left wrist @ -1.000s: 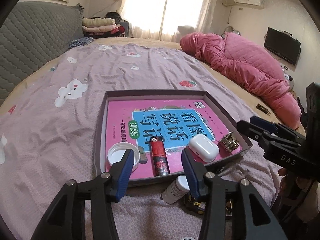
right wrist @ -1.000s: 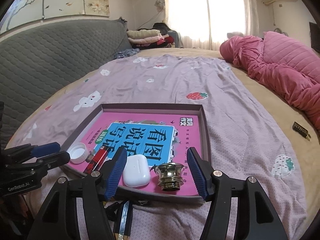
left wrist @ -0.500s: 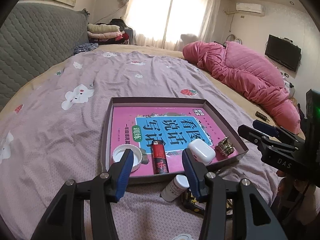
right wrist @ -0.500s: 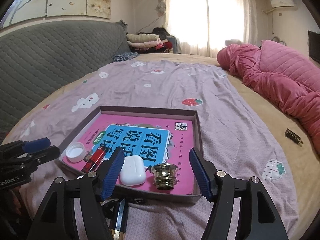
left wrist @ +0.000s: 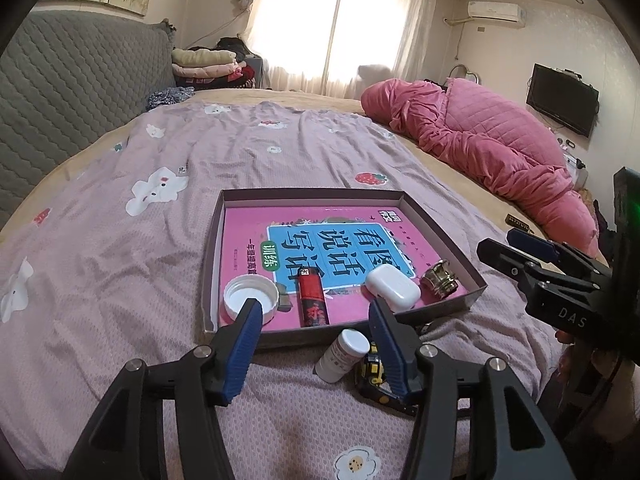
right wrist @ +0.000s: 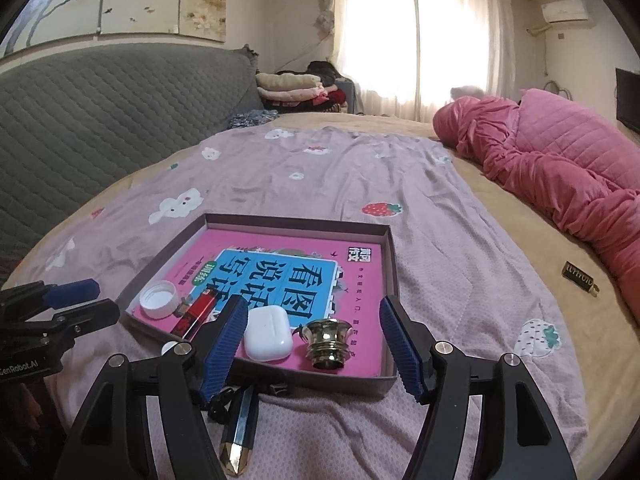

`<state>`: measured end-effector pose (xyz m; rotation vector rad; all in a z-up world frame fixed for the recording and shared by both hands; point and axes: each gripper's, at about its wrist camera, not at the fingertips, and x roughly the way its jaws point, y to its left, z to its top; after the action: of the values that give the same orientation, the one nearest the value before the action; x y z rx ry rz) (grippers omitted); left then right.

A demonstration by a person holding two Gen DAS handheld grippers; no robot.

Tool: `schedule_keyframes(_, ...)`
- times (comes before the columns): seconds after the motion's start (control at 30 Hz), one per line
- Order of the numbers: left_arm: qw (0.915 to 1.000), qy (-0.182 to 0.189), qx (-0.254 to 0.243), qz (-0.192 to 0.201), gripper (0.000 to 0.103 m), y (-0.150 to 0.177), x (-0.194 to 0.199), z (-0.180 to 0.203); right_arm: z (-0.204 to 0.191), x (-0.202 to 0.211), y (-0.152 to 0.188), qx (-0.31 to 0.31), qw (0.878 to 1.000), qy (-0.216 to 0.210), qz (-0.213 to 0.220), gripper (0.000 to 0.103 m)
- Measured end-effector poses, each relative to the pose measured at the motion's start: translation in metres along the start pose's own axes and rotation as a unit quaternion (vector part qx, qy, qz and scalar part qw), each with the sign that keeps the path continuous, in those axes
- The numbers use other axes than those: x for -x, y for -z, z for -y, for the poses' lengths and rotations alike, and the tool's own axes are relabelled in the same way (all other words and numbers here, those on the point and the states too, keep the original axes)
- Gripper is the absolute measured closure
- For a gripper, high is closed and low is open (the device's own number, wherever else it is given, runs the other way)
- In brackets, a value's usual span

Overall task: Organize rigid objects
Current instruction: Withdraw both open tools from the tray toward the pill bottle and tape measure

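My left gripper (left wrist: 314,312) and right gripper (right wrist: 312,312) hover over the bed (left wrist: 120,248), fingers spread wide on both, holding nothing. Beyond the fingers sits the shallow box (left wrist: 216,240), already carrying a white cap (left wrist: 251,295), a red lighter (left wrist: 312,299), a white earbud case (left wrist: 393,288) and a brass cap (left wrist: 440,280). Still outside, just short of the box's near wall and close between my left fingers, lies a small white bottle (left wrist: 341,356) beside a yellow-and-black object (left wrist: 372,370); a dark tube with a gold tip (right wrist: 239,432) lies under my right fingers. I judge the bottle is next: come down square across its body, close gently so it cannot roll, then lift clear of the wall.
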<state>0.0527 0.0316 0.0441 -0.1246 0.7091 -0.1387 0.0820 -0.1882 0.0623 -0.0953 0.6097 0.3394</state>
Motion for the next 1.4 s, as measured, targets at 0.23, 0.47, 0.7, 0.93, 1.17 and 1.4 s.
schedule_keyframes(0.23, 1.0000, 0.001, -0.003, -0.001, 0.048, 0.005, 0.007, 0.004, -0.002, 0.009, 0.005, 0.006, 1.000, -0.002, 0.001, 0.030)
schedule_keyframes(0.47, 0.9999, 0.002, -0.013, -0.010, 0.047, 0.010, 0.012, 0.009, -0.005, 0.016, 0.012, 0.014, 1.000, -0.010, -0.005, 0.030)
schedule_keyframes(0.7, 0.9997, 0.003, -0.019, -0.017, 0.047, 0.012, 0.013, 0.013, -0.007, 0.019, 0.019, 0.020, 1.000, -0.016, -0.011, 0.030)
schedule_keyframes(0.93, 0.9993, 0.005, -0.023, -0.028, 0.047, 0.016, 0.012, 0.017, -0.007, 0.022, 0.026, 0.024, 0.999, -0.019, -0.020, 0.030)
schedule_keyframes(1.17, 0.9985, 0.011, -0.030, -0.044, 0.047, 0.021, 0.010, 0.023, -0.009, 0.021, 0.029, 0.021, 0.999, -0.024, -0.030, 0.030)
schedule_keyframes(1.4, 0.9970, 0.017, -0.040, -0.064, 0.047, 0.029, 0.006, 0.030, -0.011, 0.020, 0.033, 0.019, 0.998, -0.030, -0.043, 0.030)
